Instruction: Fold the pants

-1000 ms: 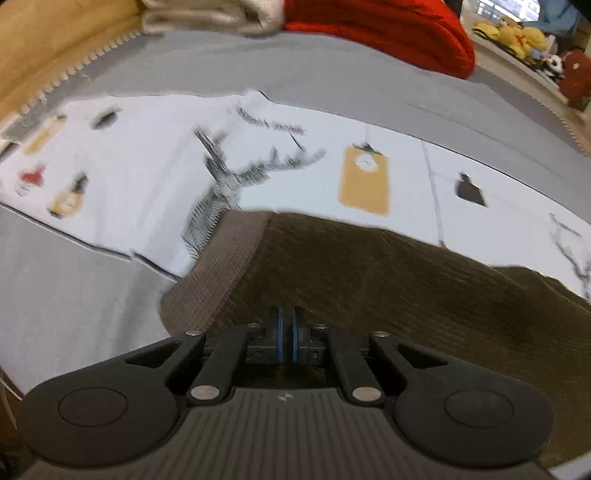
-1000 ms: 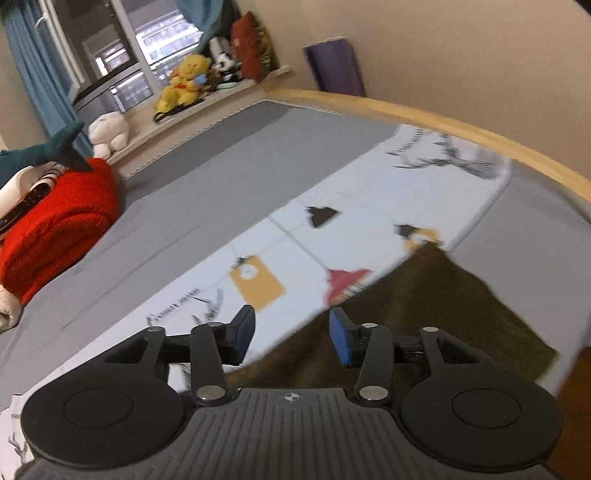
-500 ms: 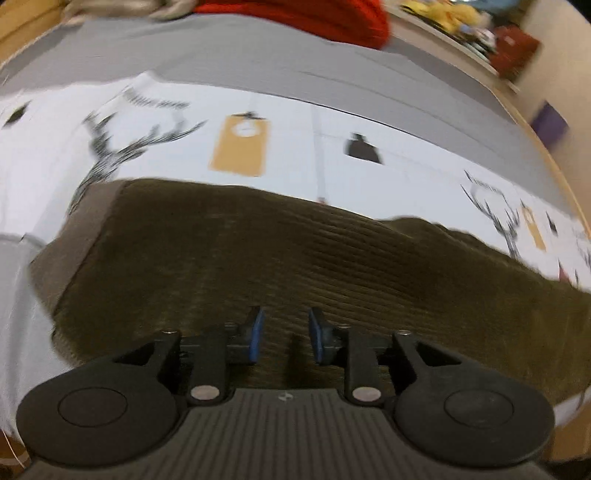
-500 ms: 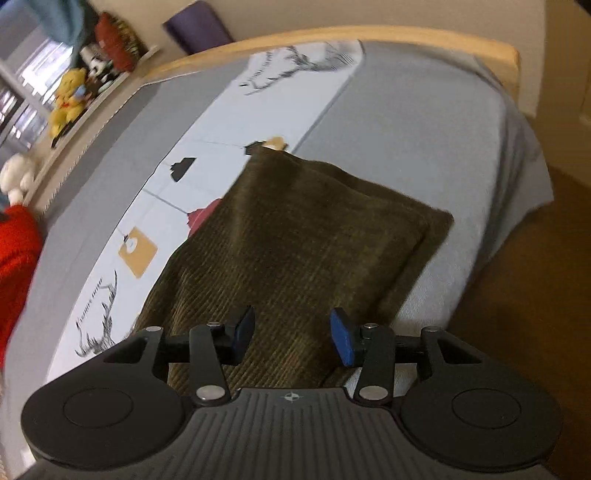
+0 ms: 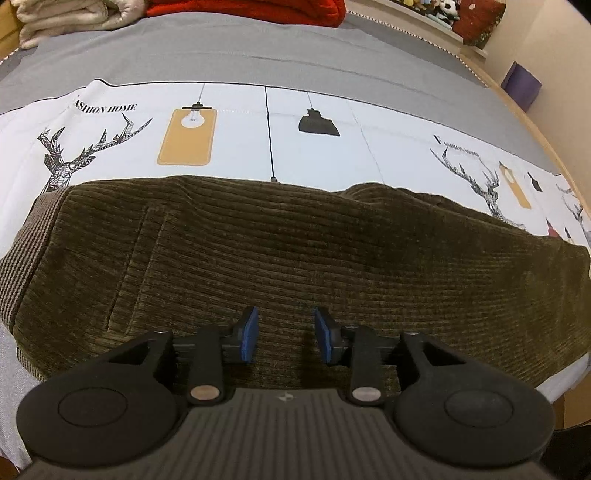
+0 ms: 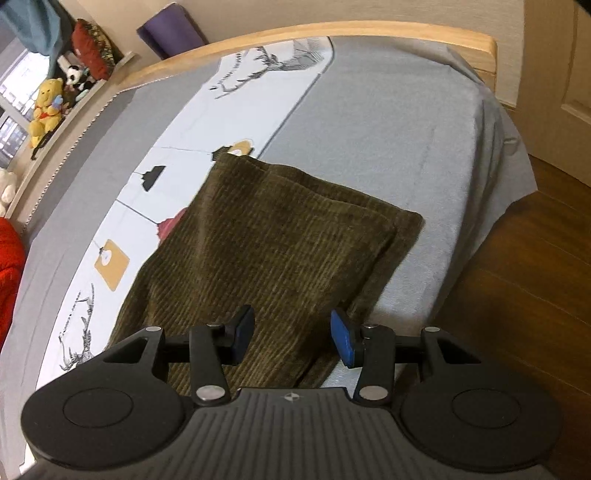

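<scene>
Two layers of soft, limp corduroy pants (image 5: 280,254) are spread on the bed (image 6: 388,122); both the left tool (image 5: 284,334) and right tool (image 6: 291,334) are held spread, empty. Cuffs are best pinched.

The pants (image 5: 280,251) are showing a dark olive-brown corduroy rib, with a paler brown striped waistband (image 5: 26,247) at their left end. Behind the pants, the bedcover (image 5: 332,59) is showing plain grey, crossed by a white band (image 5: 240,147) printed with black line-drawn deer, mustard-yellow lamp panels and black lamp shapes. Beyond the pants, a red blanket (image 5: 243,11) and a cream one (image 5: 70,18) are showing. Both grippers' pads (image 6: 341,338) are showing blue.
</scene>
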Available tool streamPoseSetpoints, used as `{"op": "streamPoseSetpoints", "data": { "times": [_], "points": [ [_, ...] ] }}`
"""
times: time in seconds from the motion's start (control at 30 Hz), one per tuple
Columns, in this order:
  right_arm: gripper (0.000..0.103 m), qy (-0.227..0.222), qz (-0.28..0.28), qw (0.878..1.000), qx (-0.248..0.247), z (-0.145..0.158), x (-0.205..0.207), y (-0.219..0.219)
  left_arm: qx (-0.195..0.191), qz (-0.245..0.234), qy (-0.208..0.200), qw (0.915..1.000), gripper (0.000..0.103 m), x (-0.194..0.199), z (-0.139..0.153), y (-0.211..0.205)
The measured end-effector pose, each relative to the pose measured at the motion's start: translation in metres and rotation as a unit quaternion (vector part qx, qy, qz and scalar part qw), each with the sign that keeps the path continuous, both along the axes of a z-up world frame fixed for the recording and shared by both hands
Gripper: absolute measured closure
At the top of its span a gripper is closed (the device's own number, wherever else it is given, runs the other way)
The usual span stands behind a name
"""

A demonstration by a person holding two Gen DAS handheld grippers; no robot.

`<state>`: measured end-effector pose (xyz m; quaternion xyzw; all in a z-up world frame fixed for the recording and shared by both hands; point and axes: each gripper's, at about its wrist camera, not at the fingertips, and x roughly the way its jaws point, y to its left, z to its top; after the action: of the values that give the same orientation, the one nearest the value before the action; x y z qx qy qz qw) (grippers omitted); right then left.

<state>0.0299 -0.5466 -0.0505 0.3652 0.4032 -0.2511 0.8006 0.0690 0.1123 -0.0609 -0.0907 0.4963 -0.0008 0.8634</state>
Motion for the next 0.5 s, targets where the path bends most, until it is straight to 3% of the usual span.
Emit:
{"op": "streamPoseSetpoints", "data": {
  "times": [0.17,0.5],
  "points": [
    [0.055,0.012,-0.031,0.999,0.034,-0.013,0.0,-0.012,-0.003,0.0,-0.003,1.0,0.06,0.002,0.001,-0.001],
    [0.054,0.054,-0.078,0.995,0.044,-0.04,0.006,-0.039,0.002,-0.015,0.002,0.9999,0.06,0.009,-0.004,-0.012]
  ]
}}
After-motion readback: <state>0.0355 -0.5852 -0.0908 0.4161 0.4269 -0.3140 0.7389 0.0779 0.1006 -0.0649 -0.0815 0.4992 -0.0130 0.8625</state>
